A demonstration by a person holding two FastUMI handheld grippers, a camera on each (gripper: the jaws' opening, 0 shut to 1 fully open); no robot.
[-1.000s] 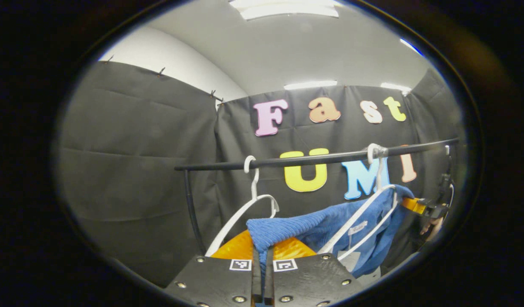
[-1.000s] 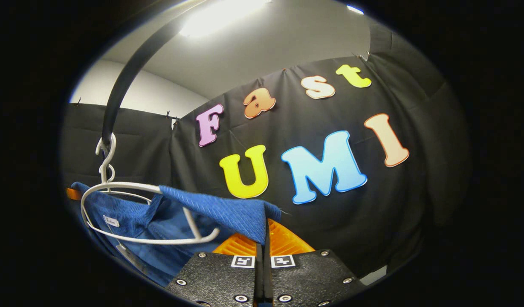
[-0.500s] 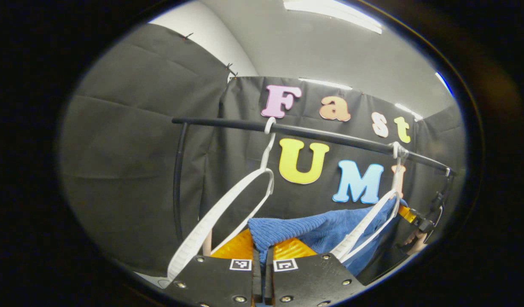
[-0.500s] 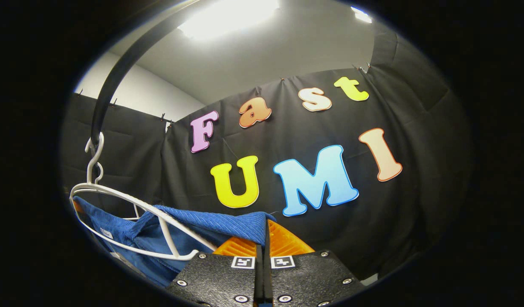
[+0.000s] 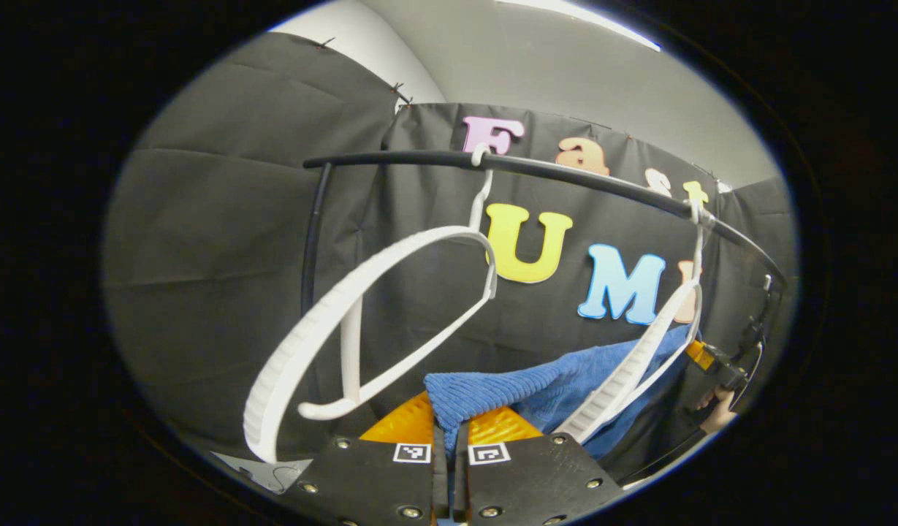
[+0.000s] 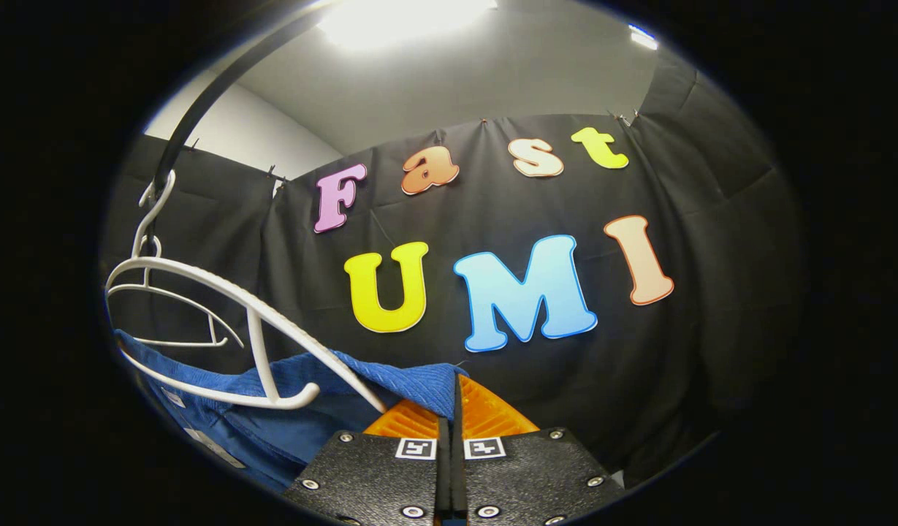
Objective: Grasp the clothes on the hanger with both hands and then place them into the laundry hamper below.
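Recording booth: black cloth walls (image 5: pixel 222 241), clothes rail (image 5: pixel 565 175).

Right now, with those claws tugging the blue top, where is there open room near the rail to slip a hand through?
Open: under the rail, between the empty hanger and the hanger next to the blue top. Also right of the right claw, against the cloth wall. Crowded: around the left claw, where both hangers and the top bunch.

The ribbed garment (image 5: pixel 492 387) is a solid bright blue with a small white label inside, both hangers (image 5: pixel 361 321) are plain white, and the rail (image 5: pixel 565 175) is black.
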